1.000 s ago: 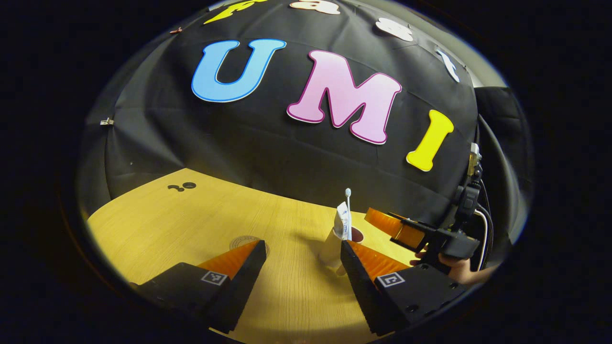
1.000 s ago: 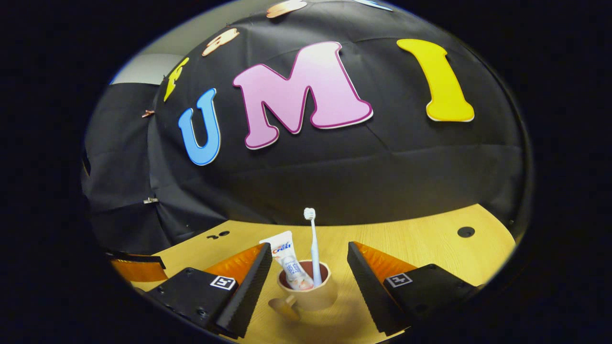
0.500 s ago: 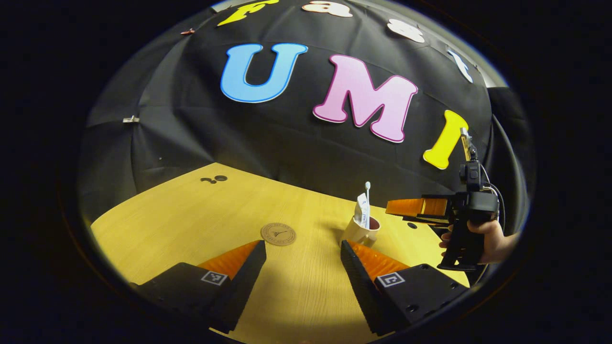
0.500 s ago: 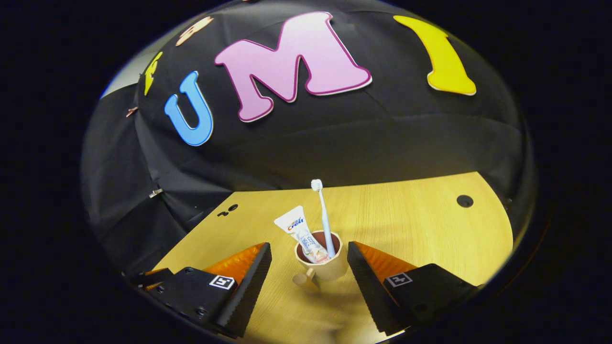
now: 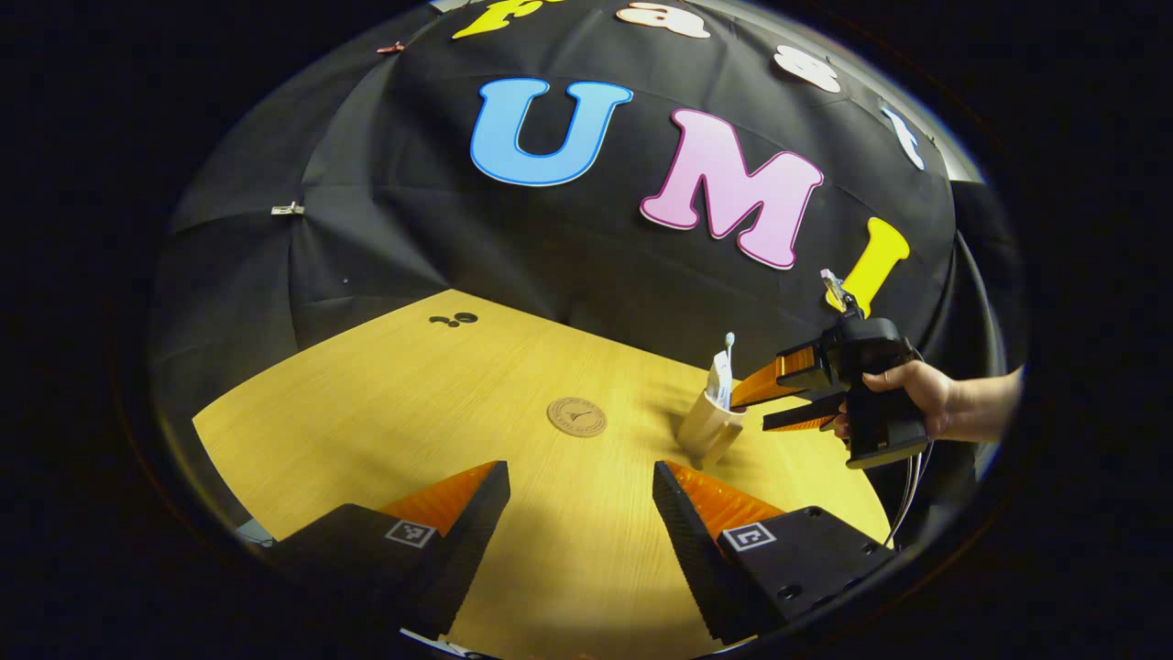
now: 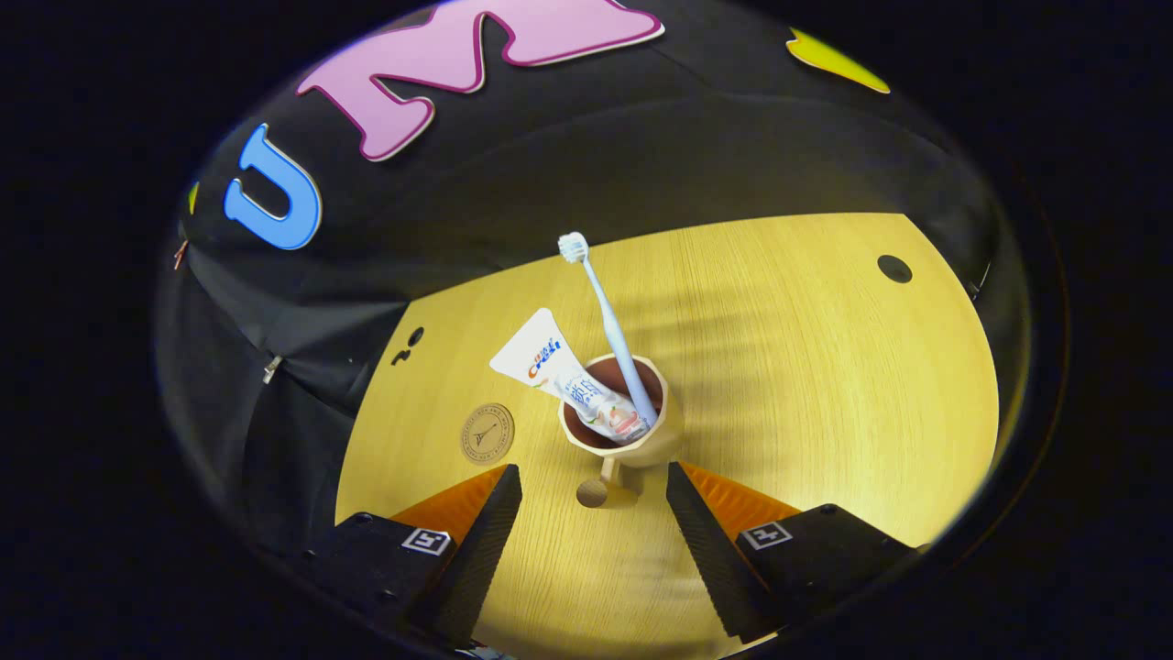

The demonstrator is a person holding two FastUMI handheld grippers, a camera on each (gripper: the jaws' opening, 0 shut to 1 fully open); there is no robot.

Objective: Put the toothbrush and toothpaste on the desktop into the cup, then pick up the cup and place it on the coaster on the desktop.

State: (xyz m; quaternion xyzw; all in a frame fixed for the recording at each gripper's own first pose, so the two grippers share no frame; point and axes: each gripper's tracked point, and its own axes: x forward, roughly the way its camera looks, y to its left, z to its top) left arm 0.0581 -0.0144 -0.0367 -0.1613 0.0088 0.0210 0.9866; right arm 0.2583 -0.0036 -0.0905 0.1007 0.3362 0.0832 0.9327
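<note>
Left gripper view: left gripper [image 5: 581, 490] hung wide open and empty over the desktop [image 5: 385, 403]. Coaster [image 5: 576, 416] lay just beside the cup [image 5: 710, 429]; a hand [image 5: 903, 390] held the right gripper [image 5: 750, 406] at the cup.

Right gripper view: right gripper [image 6: 593, 500] gaped, gripping nothing, fingers either side of the cup's handle [image 6: 605, 486]. Toothbrush [image 6: 607, 321] and toothpaste [image 6: 559, 371] leaned tall. Risk: a handle-only pinch could let the cup swing and tip them out.
</note>
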